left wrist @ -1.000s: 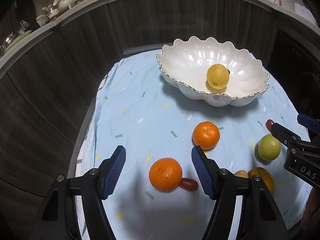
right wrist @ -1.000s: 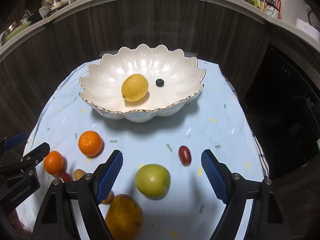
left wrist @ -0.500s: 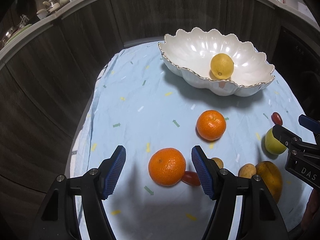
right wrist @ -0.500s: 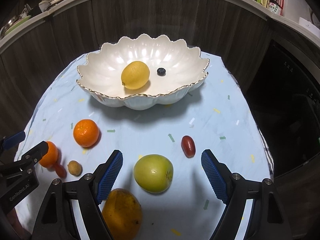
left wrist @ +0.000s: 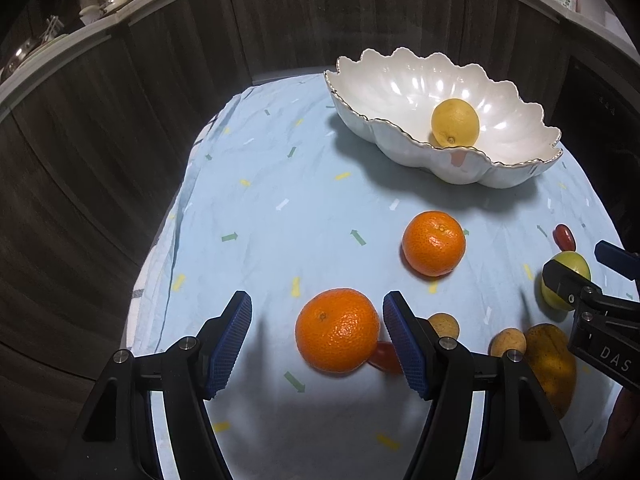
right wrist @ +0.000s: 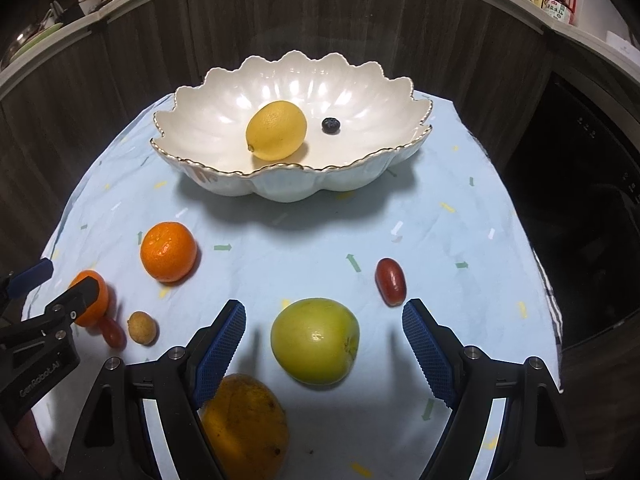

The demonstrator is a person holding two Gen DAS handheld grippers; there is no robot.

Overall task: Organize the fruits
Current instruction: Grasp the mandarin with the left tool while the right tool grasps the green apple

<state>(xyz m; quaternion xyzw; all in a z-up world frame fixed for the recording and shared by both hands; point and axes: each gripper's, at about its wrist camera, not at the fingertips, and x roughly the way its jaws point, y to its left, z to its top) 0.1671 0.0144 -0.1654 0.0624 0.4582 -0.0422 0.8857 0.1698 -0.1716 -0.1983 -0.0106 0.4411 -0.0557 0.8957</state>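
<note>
A white scalloped bowl (left wrist: 352, 92) (right wrist: 192, 128) at the back of the blue cloth holds a lemon (left wrist: 455, 121) (right wrist: 276, 130) and a blueberry (right wrist: 331, 125). My left gripper (left wrist: 318, 340) is open around an orange (left wrist: 337, 330), not touching it. A second orange (left wrist: 433, 243) (right wrist: 168, 251) lies farther back. My right gripper (right wrist: 324, 344) is open around a green apple (right wrist: 315, 341) (left wrist: 572, 268), not touching it. A mango (right wrist: 244, 420) (left wrist: 554, 364) lies under its left finger.
A red grape tomato (right wrist: 390, 281) lies just beyond the right finger, another (left wrist: 384, 356) behind the left gripper's orange. Two small brown fruits (left wrist: 444, 325) (left wrist: 508, 342) lie between the grippers. Dark cabinet panels ring the table; the cloth's edges drop off left and right.
Both grippers have moved forward and lower, so the orange and the apple now sit between their open fingers. No fruit has moved.
</note>
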